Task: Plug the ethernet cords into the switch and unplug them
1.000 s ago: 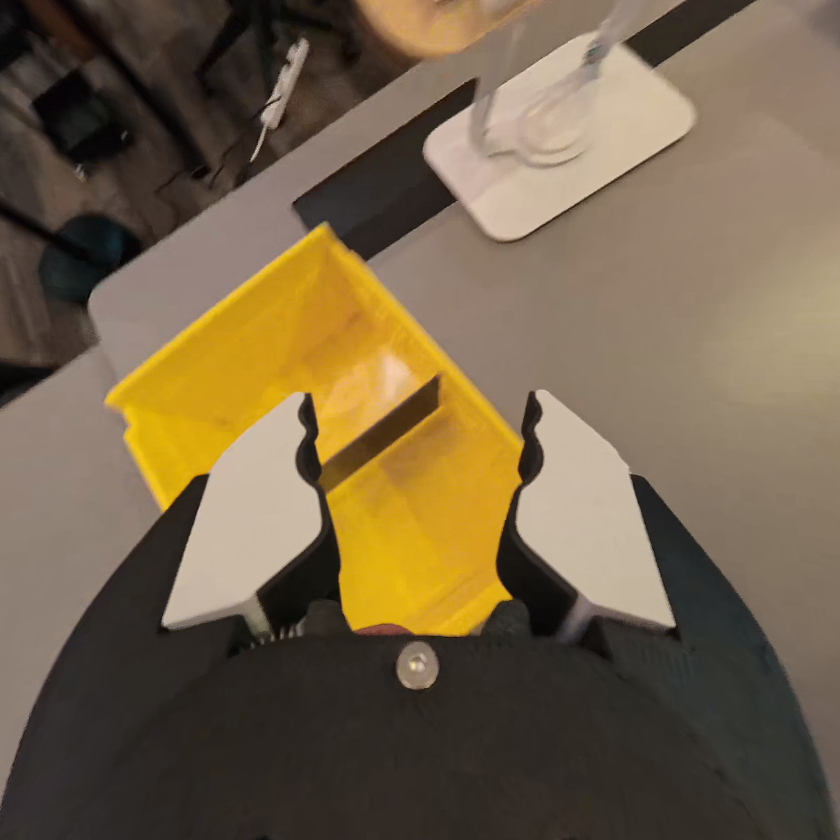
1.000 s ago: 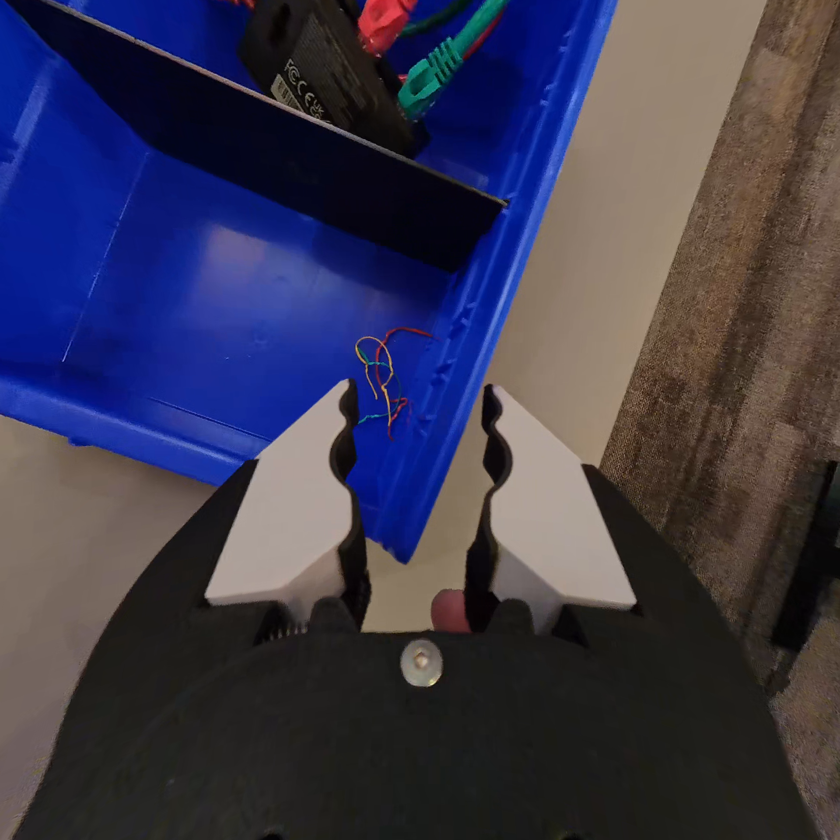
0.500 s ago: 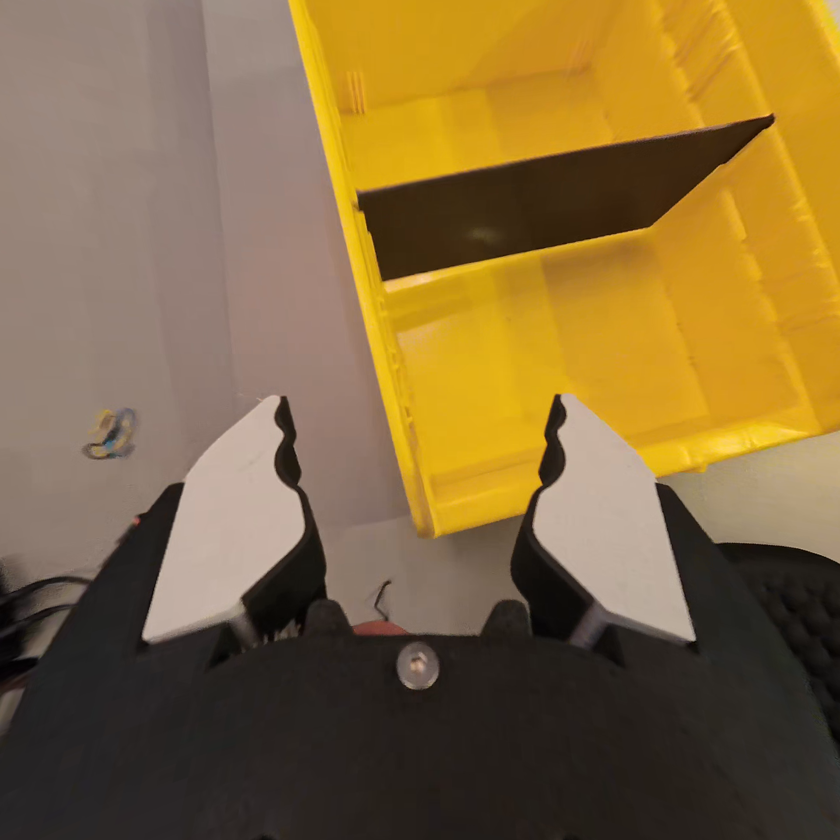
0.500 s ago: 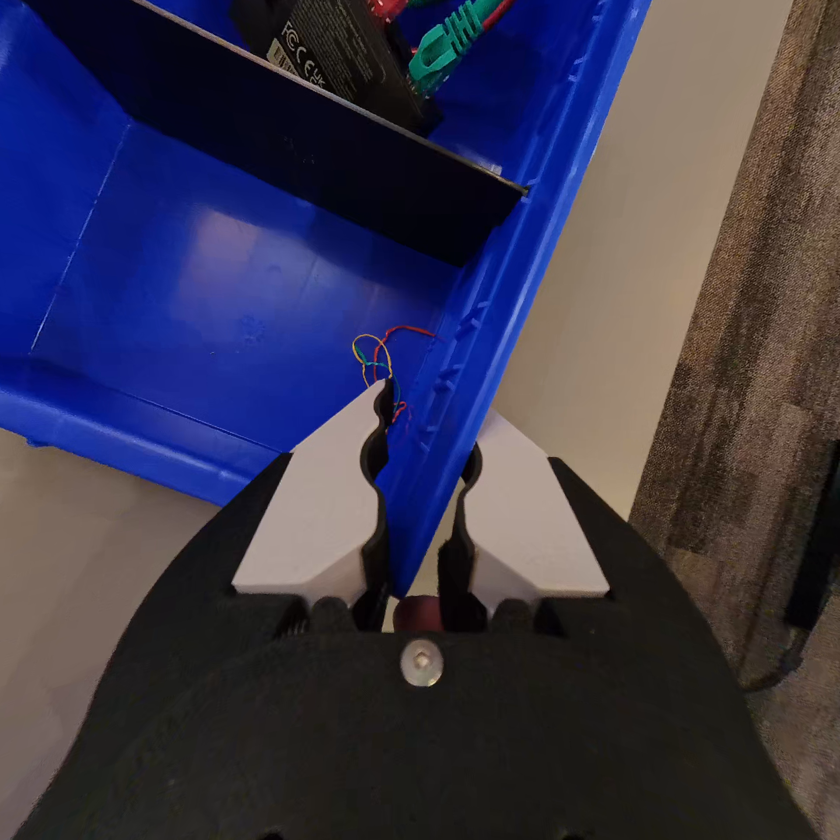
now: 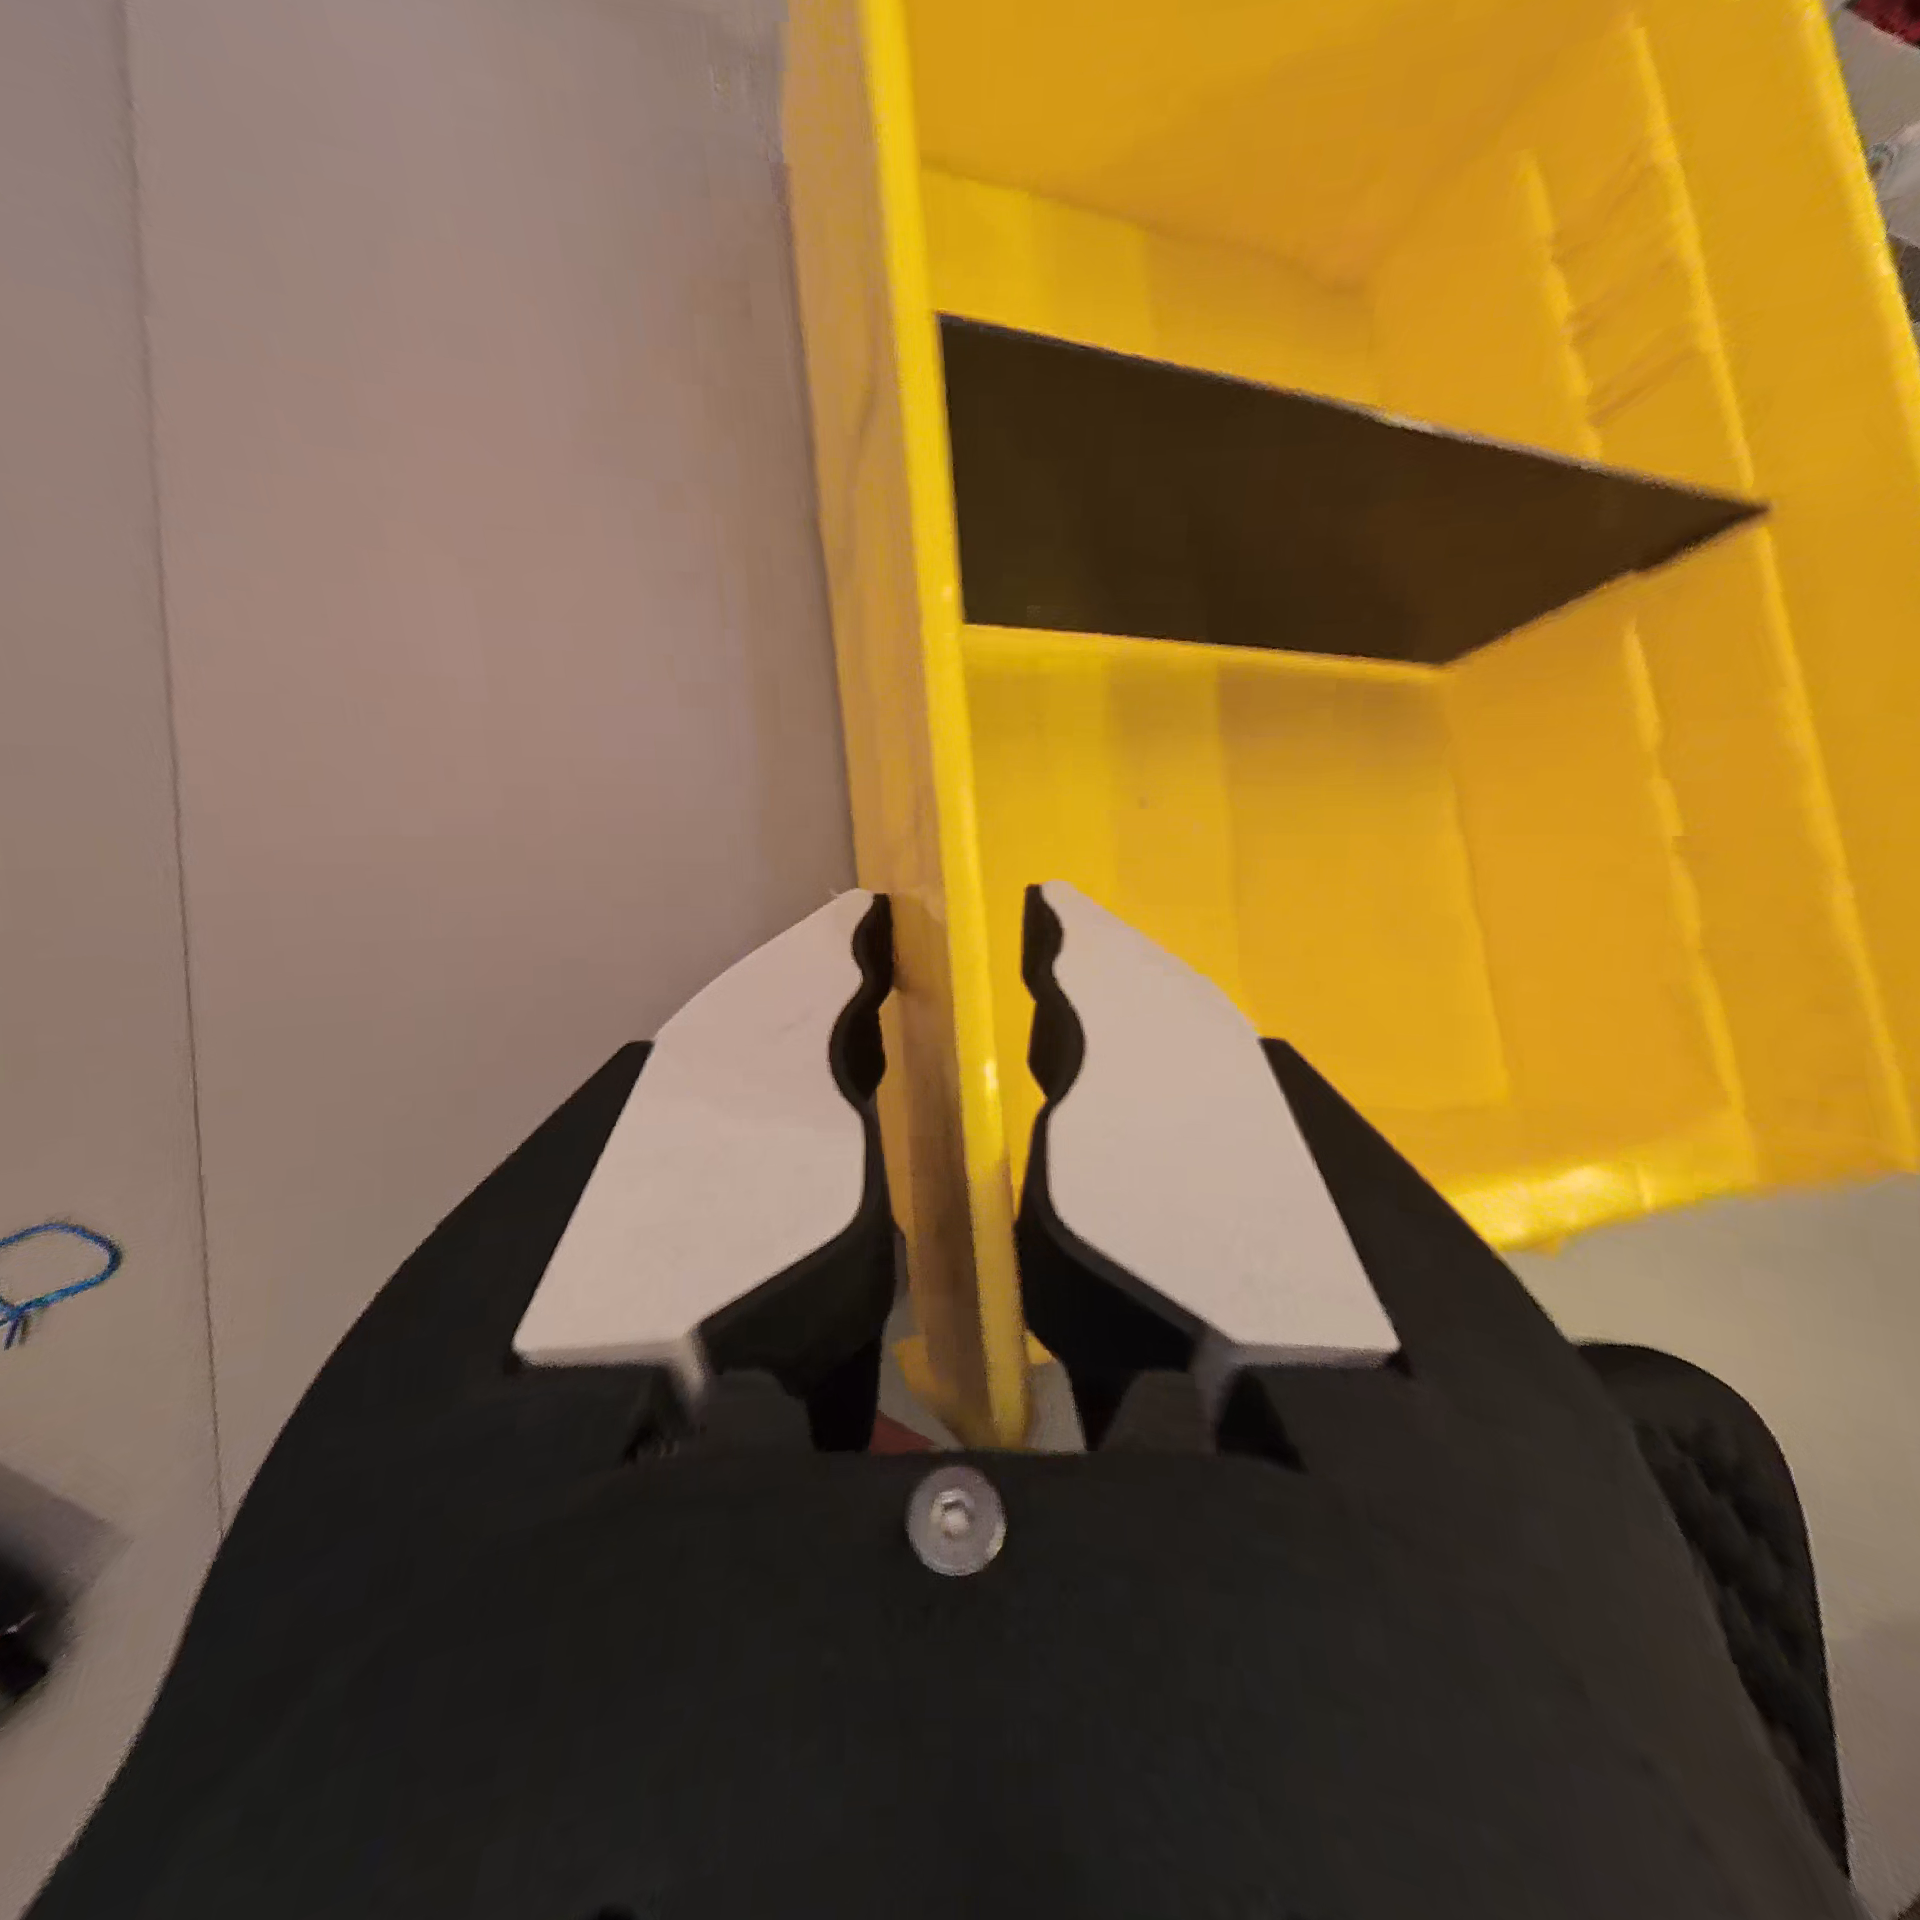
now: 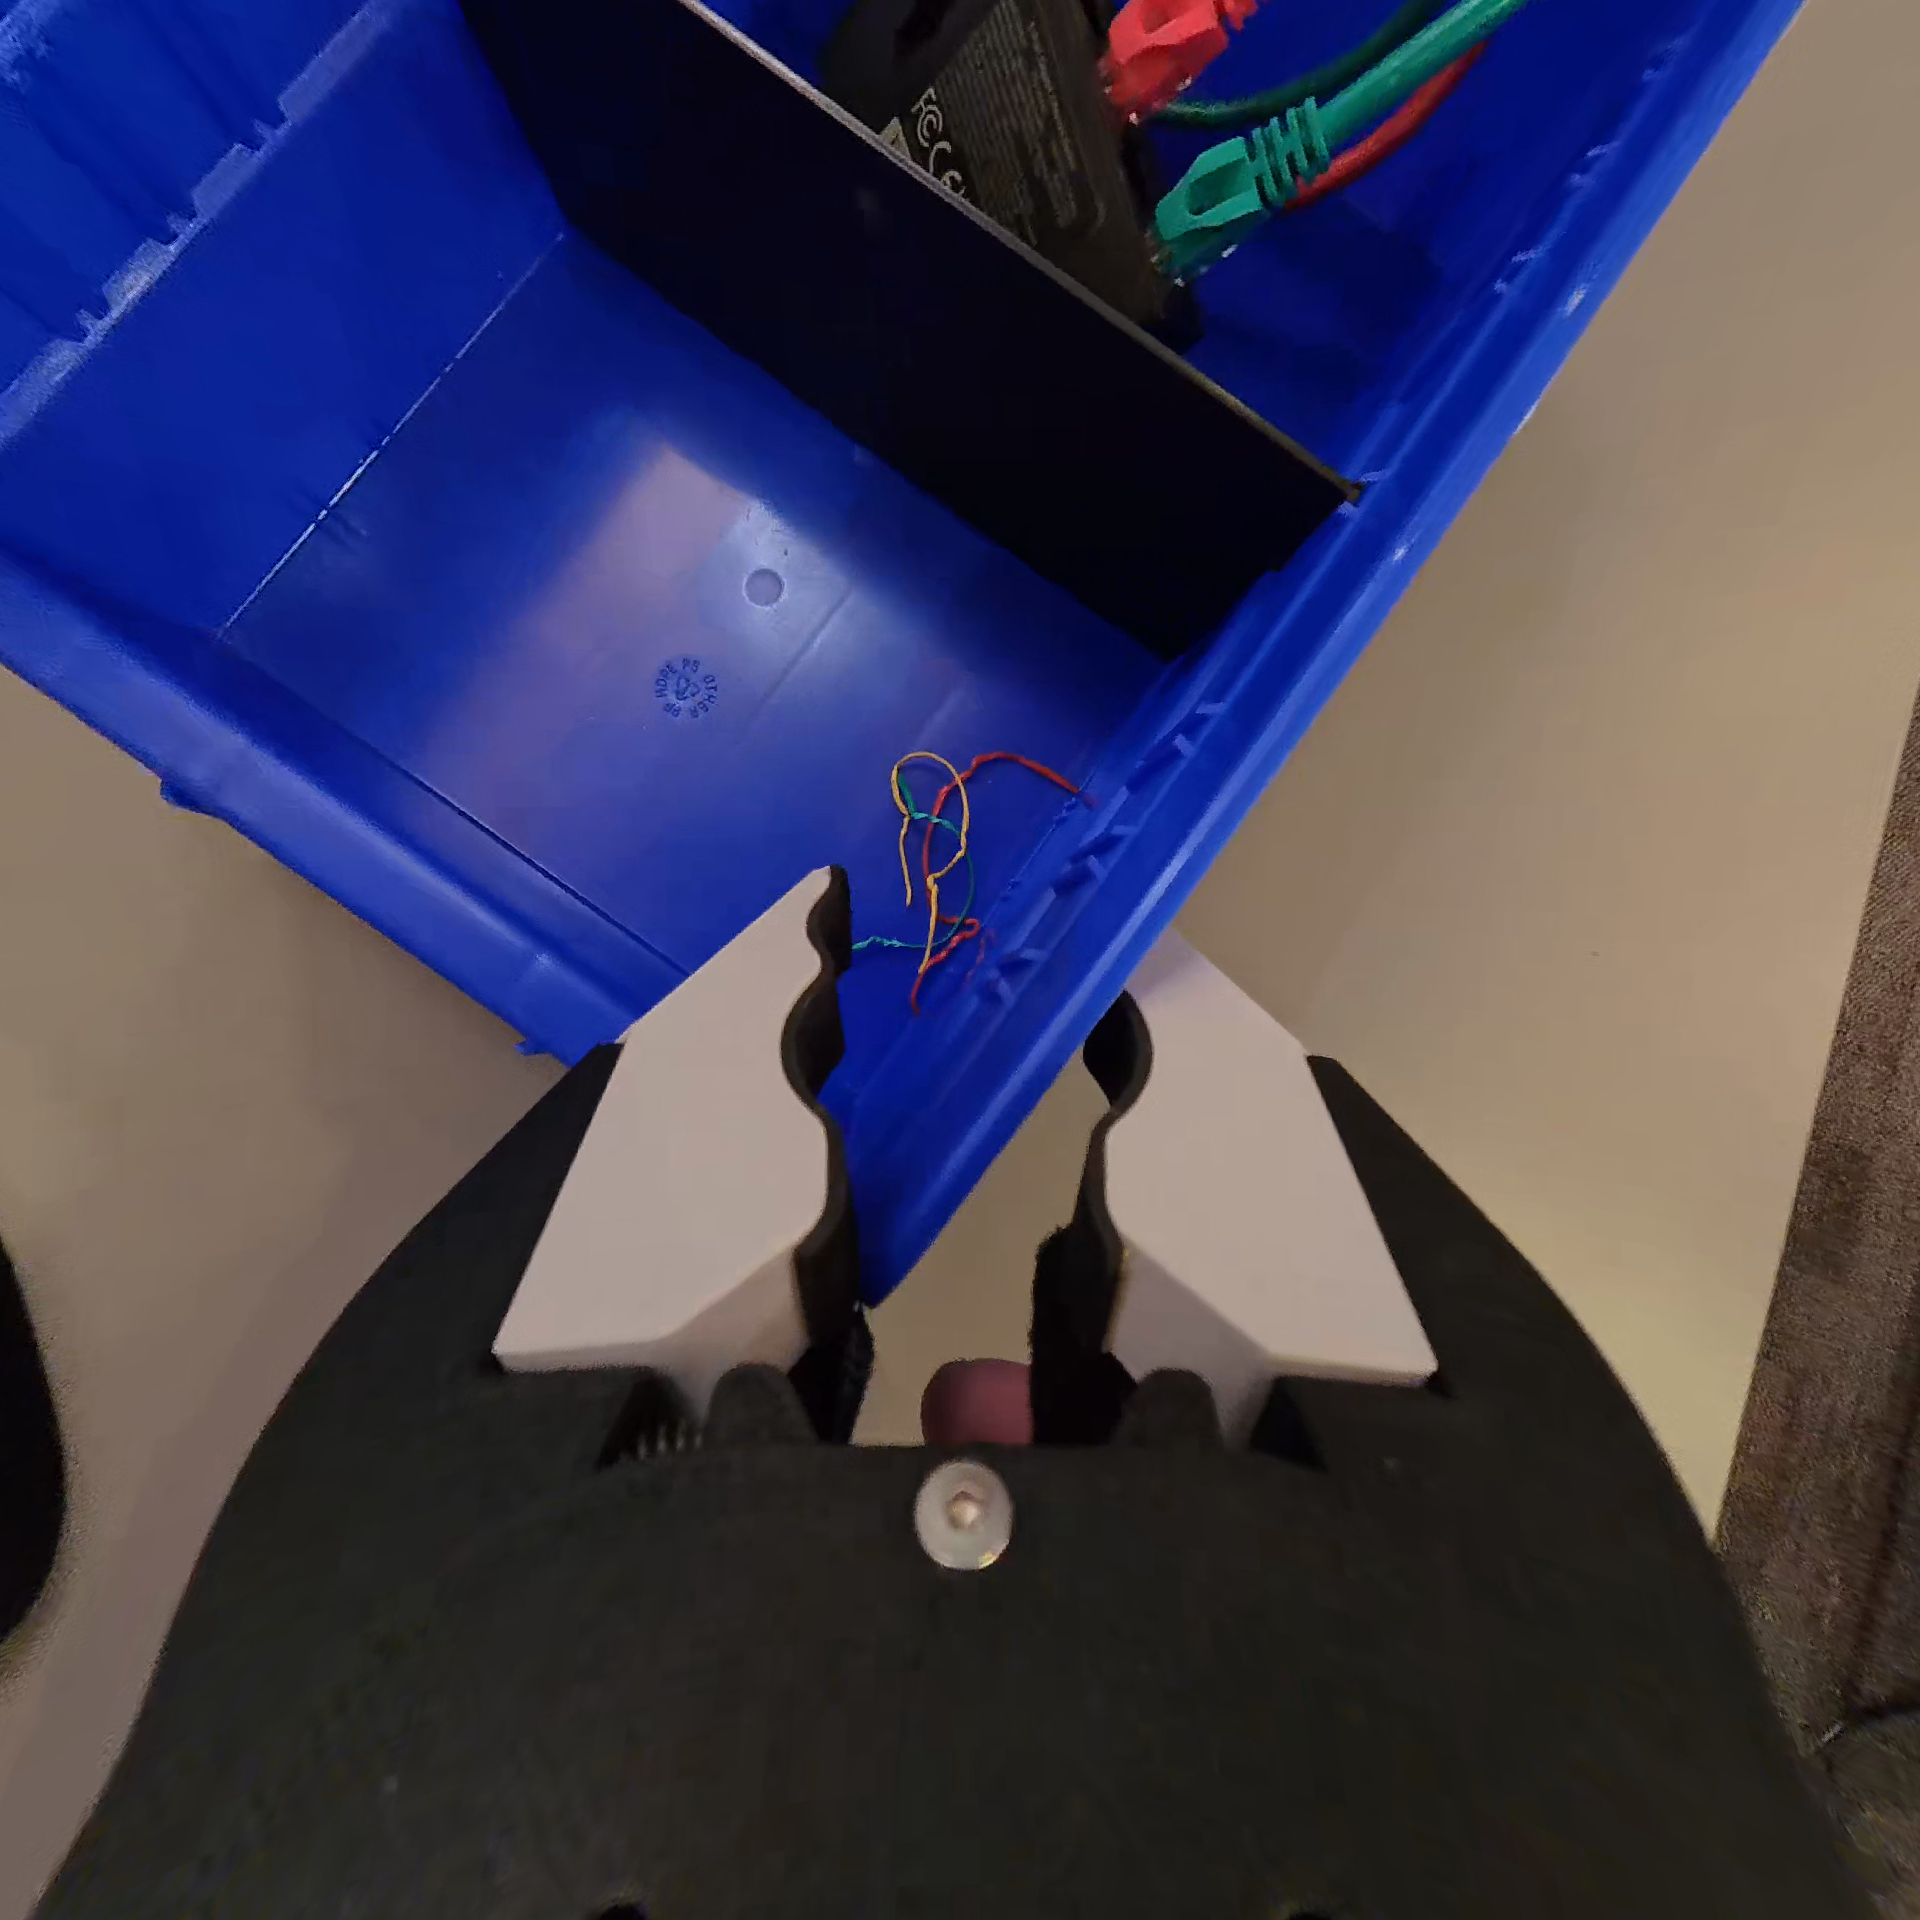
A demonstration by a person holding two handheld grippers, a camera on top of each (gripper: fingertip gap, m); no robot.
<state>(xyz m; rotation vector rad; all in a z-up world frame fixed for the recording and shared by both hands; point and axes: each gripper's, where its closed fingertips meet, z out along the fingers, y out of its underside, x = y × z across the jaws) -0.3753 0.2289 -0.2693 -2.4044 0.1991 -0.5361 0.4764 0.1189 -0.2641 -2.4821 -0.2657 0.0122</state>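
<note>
Left gripper (image 5: 954, 904) pinches the yellow bin's (image 5: 1351, 935) side wall, likely to drag it. Right gripper (image 6: 982, 945) straddles the blue bin's (image 6: 1226, 914) corner, jaws apart. Switch (image 6: 1023, 156) and cords (image 6: 1247, 177) sit behind the divider (image 6: 935, 343), unplugged.

Counts: 2 bins, 1 yellow bin (image 5: 1351, 935) and 1 blue bin (image 6: 582, 644), each w/ 1 black divider. Beyond blue bin's divider (image 6: 935, 312): 1 switch (image 6: 1039, 156), 2 ethernet plugs, 1 red (image 6: 1164, 52), 1 green (image 6: 1236, 187). 2 grippers.
</note>
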